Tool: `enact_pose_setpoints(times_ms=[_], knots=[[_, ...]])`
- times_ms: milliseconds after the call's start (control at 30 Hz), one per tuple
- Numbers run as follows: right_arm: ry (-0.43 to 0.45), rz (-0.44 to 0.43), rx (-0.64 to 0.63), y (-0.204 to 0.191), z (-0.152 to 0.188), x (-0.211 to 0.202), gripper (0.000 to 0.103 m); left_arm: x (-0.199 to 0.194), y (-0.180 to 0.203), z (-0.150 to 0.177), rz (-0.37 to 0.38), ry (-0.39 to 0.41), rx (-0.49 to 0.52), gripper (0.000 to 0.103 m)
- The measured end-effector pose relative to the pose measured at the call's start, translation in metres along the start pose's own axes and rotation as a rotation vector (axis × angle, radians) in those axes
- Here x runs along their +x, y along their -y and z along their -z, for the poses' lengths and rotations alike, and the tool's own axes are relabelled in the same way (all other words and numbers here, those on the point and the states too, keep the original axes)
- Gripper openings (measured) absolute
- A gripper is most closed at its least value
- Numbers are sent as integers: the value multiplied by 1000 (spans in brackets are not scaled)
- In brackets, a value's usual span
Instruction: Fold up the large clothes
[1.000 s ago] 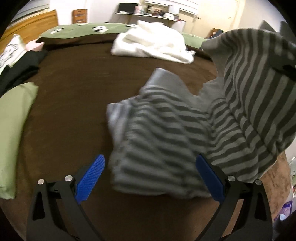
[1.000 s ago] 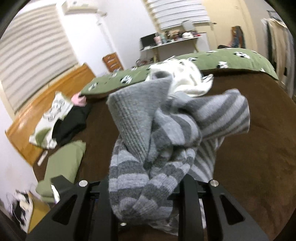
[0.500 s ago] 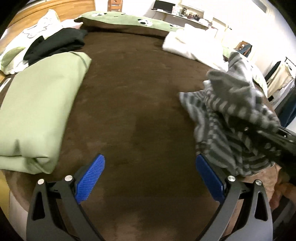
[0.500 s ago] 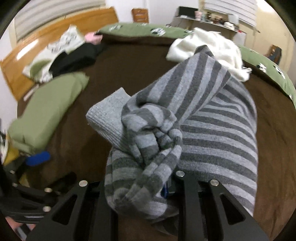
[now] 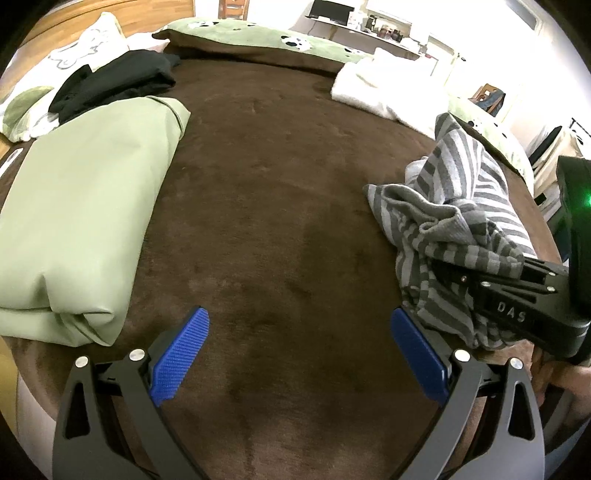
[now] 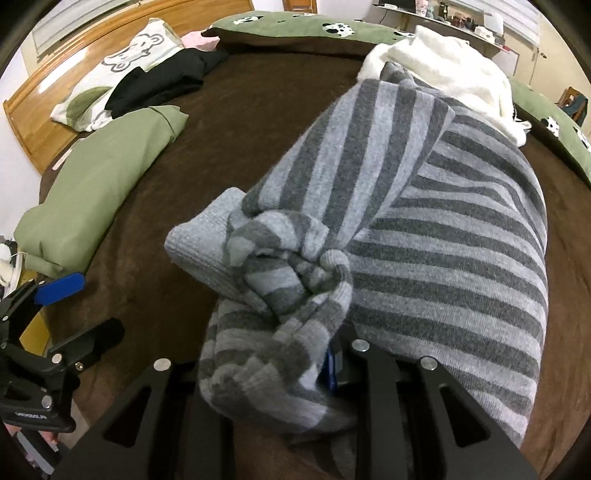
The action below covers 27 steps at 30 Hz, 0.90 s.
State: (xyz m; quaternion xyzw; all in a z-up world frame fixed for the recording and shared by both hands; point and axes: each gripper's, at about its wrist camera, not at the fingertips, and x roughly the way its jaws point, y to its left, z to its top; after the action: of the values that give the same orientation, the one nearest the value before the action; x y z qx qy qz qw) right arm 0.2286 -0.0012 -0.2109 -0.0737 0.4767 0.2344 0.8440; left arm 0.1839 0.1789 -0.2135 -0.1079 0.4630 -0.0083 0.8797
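Note:
A grey striped sweater [image 6: 424, 236] lies bunched on the brown bed cover [image 5: 258, 184], with a knotted wad of it at the near end. My right gripper [image 6: 295, 362] is shut on that wad, and only a sliver of blue pad [image 6: 330, 365] shows under the knit. In the left wrist view the sweater [image 5: 458, 206] sits at the right, with the right gripper [image 5: 517, 306] clamped on its near edge. My left gripper [image 5: 299, 317] is open over bare cover, left of the sweater, with nothing between its blue pads. It also shows in the right wrist view as the left gripper [image 6: 55, 325].
A folded light green garment [image 5: 81, 206] lies at the left. Behind it are a black garment [image 5: 118, 85] and a printed pillow [image 5: 55, 74]. A white garment [image 5: 384, 88] lies at the far right before a green panda-print cover [image 5: 258, 33]. A wooden headboard [image 6: 74, 74] runs behind.
The right gripper came down with the striped bundle, which now rests on the bed. The left gripper swung left off the sweater and now sits over bare cover, still open.

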Motion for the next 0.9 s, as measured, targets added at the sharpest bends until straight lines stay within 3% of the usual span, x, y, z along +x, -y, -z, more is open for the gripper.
enact_pose_setpoints(times_ms=[100,267,333,367,467,667,767,900], knots=[[10,-53,25,9,0,-12,29,-6,0,0,0,7,3,96],[24,-180,22,19,5,-30,52,-16,-2,-2,-12,22,1,96],[24,-237,17,18,6,-36,74,-20,-2,-1,-18,26,-2,96],[27,-253,8,16,6,-38,78,-21,-3,-2,-18,26,-2,96],[45,-263,-19,14,8,-54,80,-25,-2,-3,-29,28,9,96],[97,-203,-80,28,14,-94,82,-34,5,-8,-14,47,32,96],[136,-138,-90,49,8,-107,84,-39,19,-13,26,58,62,96],[178,-77,-7,92,-10,-109,84,-42,51,-26,92,81,125,96]])
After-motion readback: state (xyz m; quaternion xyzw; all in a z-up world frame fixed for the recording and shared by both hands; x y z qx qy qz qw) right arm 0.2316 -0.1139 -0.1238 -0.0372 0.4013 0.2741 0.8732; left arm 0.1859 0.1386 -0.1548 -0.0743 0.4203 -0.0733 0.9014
